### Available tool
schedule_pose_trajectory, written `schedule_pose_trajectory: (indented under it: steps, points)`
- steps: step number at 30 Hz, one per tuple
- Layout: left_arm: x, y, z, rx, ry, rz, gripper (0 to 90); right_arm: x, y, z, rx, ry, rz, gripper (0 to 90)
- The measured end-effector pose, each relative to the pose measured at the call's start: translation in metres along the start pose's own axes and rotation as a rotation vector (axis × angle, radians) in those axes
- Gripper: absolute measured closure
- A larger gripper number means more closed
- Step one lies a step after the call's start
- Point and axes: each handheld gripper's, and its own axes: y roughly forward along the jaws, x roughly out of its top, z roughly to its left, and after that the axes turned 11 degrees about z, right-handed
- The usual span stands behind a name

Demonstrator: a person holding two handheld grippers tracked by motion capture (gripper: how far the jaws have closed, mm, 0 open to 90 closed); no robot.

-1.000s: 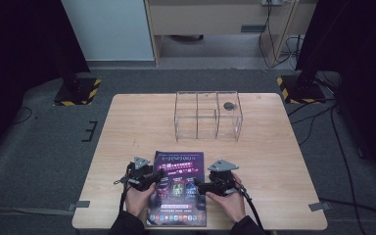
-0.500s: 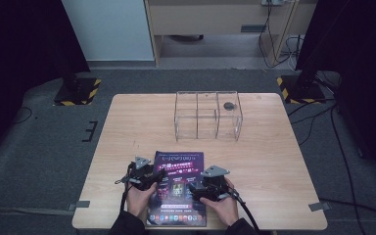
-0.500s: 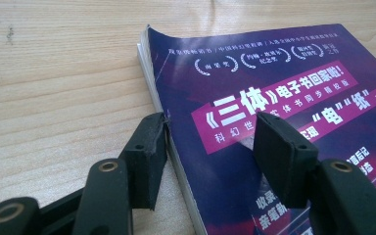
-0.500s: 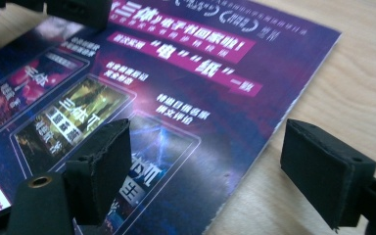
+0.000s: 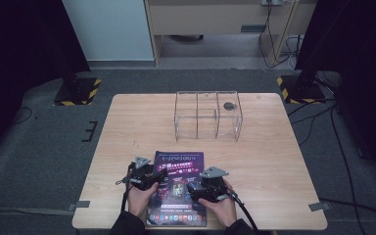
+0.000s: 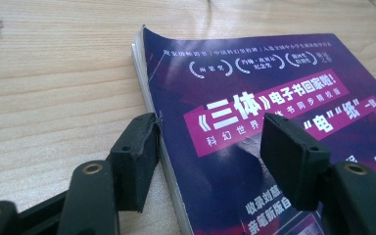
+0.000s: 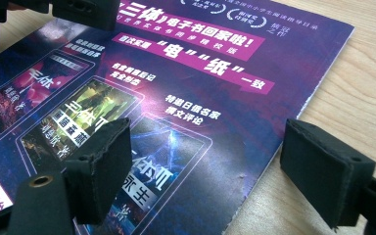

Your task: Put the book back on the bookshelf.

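Note:
A magazine with a purple cover (image 5: pixel 178 188) lies flat near the table's front edge. My left gripper (image 5: pixel 157 178) sits at its left side, seen close up (image 6: pixel 208 142). Its jaws straddle the magazine's (image 6: pixel 274 98) left edge: one pad on the wood against the edge, the other above the cover. These jaws have just been opening and press on nothing. My right gripper (image 5: pixel 194 188) stands open (image 7: pixel 205 147) across the magazine's (image 7: pixel 176 73) right edge, one pad over the cover, the other over bare wood. The left gripper's jaws (image 7: pixel 78 10) show at the top there.
A clear box with several compartments (image 5: pixel 208 115) stands at the back middle of the wooden table (image 5: pixel 284 161). A small dark round object (image 5: pixel 229 105) lies in its right compartment. Black stands with yellow-striped bases sit on the floor at both far corners.
My right gripper has shifted a little left, further over the magazine's right side. The left hand has kept its place at the left edge.

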Motion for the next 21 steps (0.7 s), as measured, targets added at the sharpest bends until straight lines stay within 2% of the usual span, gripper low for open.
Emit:
schedule_pose_trajectory:
  steps: [10, 13, 16, 17, 18, 21]
  points:
    - [-0.002, -0.002, 0.002, -0.007, -0.038, -0.004, 44.1, 0.0, 0.0, 0.0, -0.003, -0.002, 0.003, 18.9]
    - [-0.004, -0.004, 0.003, -0.028, -0.055, -0.006, 46.9, 0.0, 0.0, 0.0, -0.008, 0.005, 0.003, 18.2]
    - [-0.006, -0.009, 0.006, -0.078, -0.072, -0.023, 47.5, 0.0, 0.0, -0.001, -0.014, 0.007, 0.003, 17.9]
    - [-0.006, -0.009, 0.006, -0.078, -0.072, -0.023, 47.6, 0.0, 0.0, -0.001, -0.014, 0.007, 0.003, 17.9]
    - [-0.007, -0.013, 0.007, -0.104, -0.074, -0.052, 48.2, 0.0, 0.0, -0.002, -0.013, 0.009, 0.004, 17.9]
    - [-0.007, -0.016, 0.007, -0.122, -0.071, -0.072, 48.6, 0.0, 0.0, -0.002, -0.013, 0.008, 0.004, 17.9]
